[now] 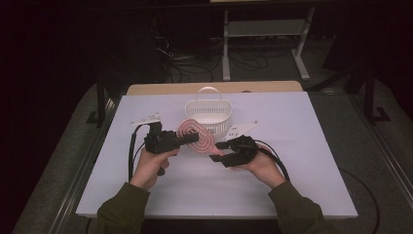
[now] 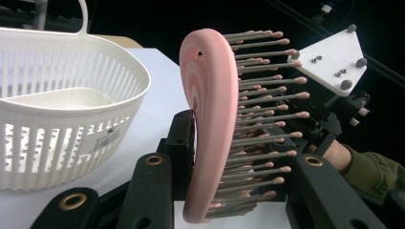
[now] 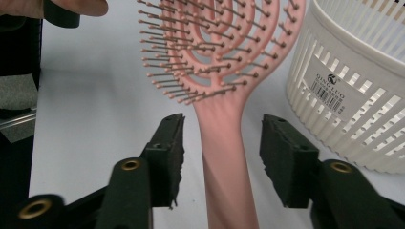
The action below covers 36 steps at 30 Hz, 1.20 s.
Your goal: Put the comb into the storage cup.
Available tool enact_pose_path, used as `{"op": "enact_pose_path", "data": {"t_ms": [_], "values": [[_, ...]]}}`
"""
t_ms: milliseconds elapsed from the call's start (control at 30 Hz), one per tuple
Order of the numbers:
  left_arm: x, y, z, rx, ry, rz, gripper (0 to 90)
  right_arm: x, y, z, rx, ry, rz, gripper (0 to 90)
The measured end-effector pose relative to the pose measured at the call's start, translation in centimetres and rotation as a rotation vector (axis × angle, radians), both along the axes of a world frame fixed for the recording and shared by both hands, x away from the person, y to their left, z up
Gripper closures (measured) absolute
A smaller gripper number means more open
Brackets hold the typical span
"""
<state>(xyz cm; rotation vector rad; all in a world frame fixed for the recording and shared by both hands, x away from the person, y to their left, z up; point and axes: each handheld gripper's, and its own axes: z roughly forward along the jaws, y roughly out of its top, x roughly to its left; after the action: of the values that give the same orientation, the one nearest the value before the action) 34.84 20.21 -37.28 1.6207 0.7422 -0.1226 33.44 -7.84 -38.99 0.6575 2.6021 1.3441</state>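
Note:
A pink hairbrush point(image 1: 197, 134) with rows of thin bristles is held just above the white table, in front of a white slotted basket point(image 1: 208, 114). My left gripper point(image 1: 187, 139) is shut on the brush head point(image 2: 215, 119), one jaw on its back and the other against the bristle tips. My right gripper point(image 1: 218, 151) faces it from the right. In the right gripper view the pink handle point(image 3: 224, 157) runs between that gripper's point(image 3: 222, 126) two jaws, which stand open with a gap on each side.
The basket point(image 2: 57, 138) stands close behind the brush, with a handle arching over it and nothing inside. The white table point(image 1: 292, 161) spreads out on both sides and toward the person. Cables trail from both grippers across it.

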Motion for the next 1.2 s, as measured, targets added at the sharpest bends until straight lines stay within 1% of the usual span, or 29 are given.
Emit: {"op": "enact_pose_path", "data": {"t_ms": [33, 67, 133, 233, 300, 433, 500, 567, 600, 700, 833, 867, 967, 1000, 1067, 1200], "values": [[0.0, 0.1, 0.0, -0.001, 0.002, 0.002, 64.4, 0.0, 0.0, 0.0, 0.0, -0.005, -0.004, 43.9], [0.0, 0.2, 0.0, 0.0, 0.001, 0.004, 64.4, -0.2, -0.1, -0.1, 0.003, -0.018, -0.022, 40.3], [0.0, 0.4, 0.1, -0.005, 0.003, 0.007, 64.4, -0.4, -0.2, -0.1, 0.007, -0.039, -0.063, 37.3], [0.1, 0.6, 0.1, -0.007, 0.002, 0.012, 64.4, -0.3, -0.6, 0.0, 0.018, -0.033, -0.096, 30.9], [0.1, 0.7, 0.1, -0.008, 0.003, 0.014, 64.4, -0.3, -0.9, -0.1, 0.028, -0.018, -0.108, 27.9], [0.2, 1.0, 0.1, -0.006, 0.002, 0.027, 64.4, -0.2, -1.3, -0.2, 0.03, 0.014, -0.107, 16.5], [0.2, 1.1, 0.1, -0.007, 0.001, 0.029, 64.4, -0.3, -1.5, -0.2, 0.034, 0.036, -0.11, 14.0], [0.2, 1.2, 0.1, -0.006, 0.0, 0.03, 64.4, -0.5, -1.8, -0.3, 0.021, 0.044, -0.124, 11.7], [0.2, 1.3, 0.1, -0.008, 0.0, 0.032, 64.4, -0.5, -1.9, -0.4, 0.02, 0.045, -0.128, 9.6], [0.1, 1.4, 0.2, -0.012, 0.003, 0.036, 64.4, -0.7, -2.4, -0.5, 0.013, 0.066, -0.155, 2.5], [0.1, 1.6, 0.2, -0.017, 0.002, 0.037, 64.4, -1.1, -3.2, -1.0, 0.015, 0.075, -0.177, 0.0], [0.1, 1.6, 0.2, -0.017, 0.002, 0.038, 64.4, -1.3, -3.4, -1.2, 0.007, 0.075, -0.189, 0.0], [0.1, 1.8, 0.2, -0.021, 0.004, 0.04, 64.4, -1.9, -4.0, -1.6, -0.012, 0.059, -0.213, 0.0], [0.1, 1.8, 0.2, -0.024, 0.006, 0.04, 64.4, -2.1, -4.3, -1.7, -0.012, 0.054, -0.219, 0.0], [0.1, 1.8, 0.2, -0.029, 0.007, 0.041, 64.4, -2.6, -4.9, -1.8, -0.005, 0.029, -0.231, 0.0], [0.1, 1.9, 0.2, -0.027, 0.005, 0.047, 64.4, -3.3, -6.0, -2.3, 0.016, 0.027, -0.244, 0.0]]}}
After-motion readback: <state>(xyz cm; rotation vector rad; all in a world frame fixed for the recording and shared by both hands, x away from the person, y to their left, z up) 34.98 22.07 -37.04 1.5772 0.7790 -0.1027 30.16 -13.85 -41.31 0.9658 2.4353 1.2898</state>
